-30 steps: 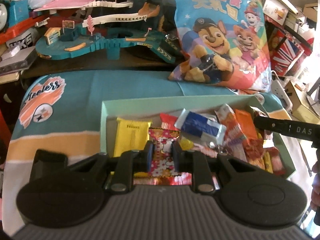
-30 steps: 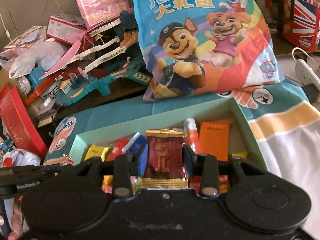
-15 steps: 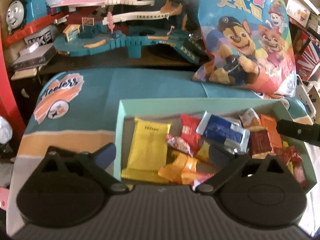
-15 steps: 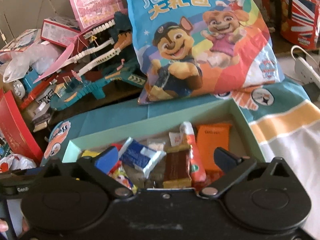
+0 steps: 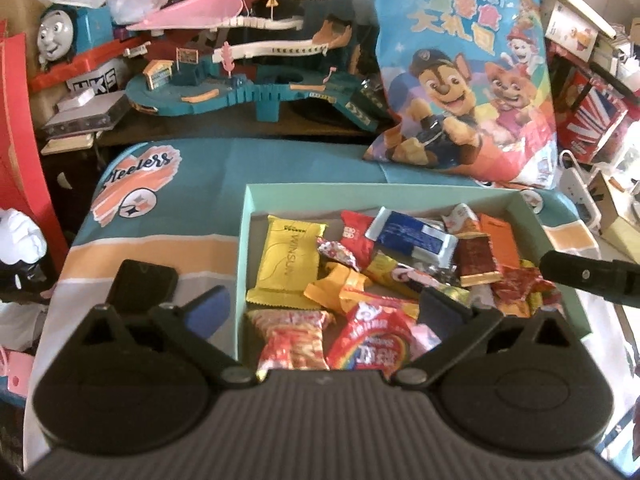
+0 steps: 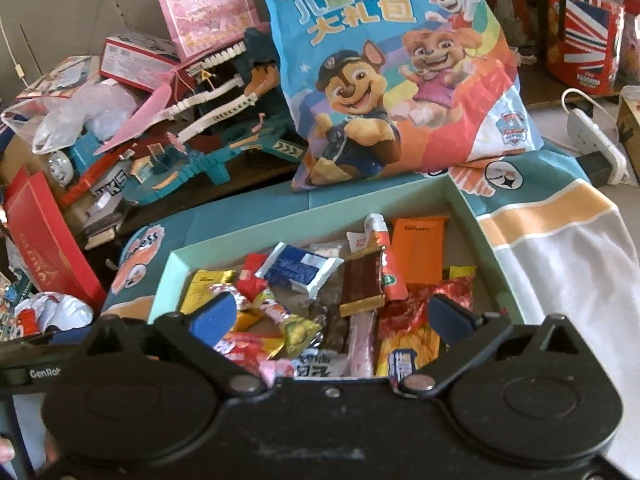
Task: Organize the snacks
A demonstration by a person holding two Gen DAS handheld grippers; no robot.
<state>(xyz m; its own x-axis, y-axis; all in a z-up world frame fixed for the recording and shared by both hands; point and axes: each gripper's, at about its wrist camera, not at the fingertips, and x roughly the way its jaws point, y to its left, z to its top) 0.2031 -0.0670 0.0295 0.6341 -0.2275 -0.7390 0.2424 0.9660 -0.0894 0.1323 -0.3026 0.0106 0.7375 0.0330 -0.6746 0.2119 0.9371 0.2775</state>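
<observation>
Both grippers [image 5: 324,304] [image 6: 332,312] wide above box rim [image 5: 360,190]

A box [image 5: 440,194] of loose snacks [image 5: 360,276] sits on a cloth-covered table [image 5: 168,224]. Behind its far right corner, a large snack bag [image 5: 460,76] leans upright. A toy track [image 5: 240,80] stands behind the table to the bag's left, with a toy train [image 5: 68,36] farther left. A power strip [image 6: 592,136] lies right of the bag.

Light: bright, from the right side
Glare: washed-out white at the right edge
Blur: soft everywhere
Edges: bent, dark corners
</observation>
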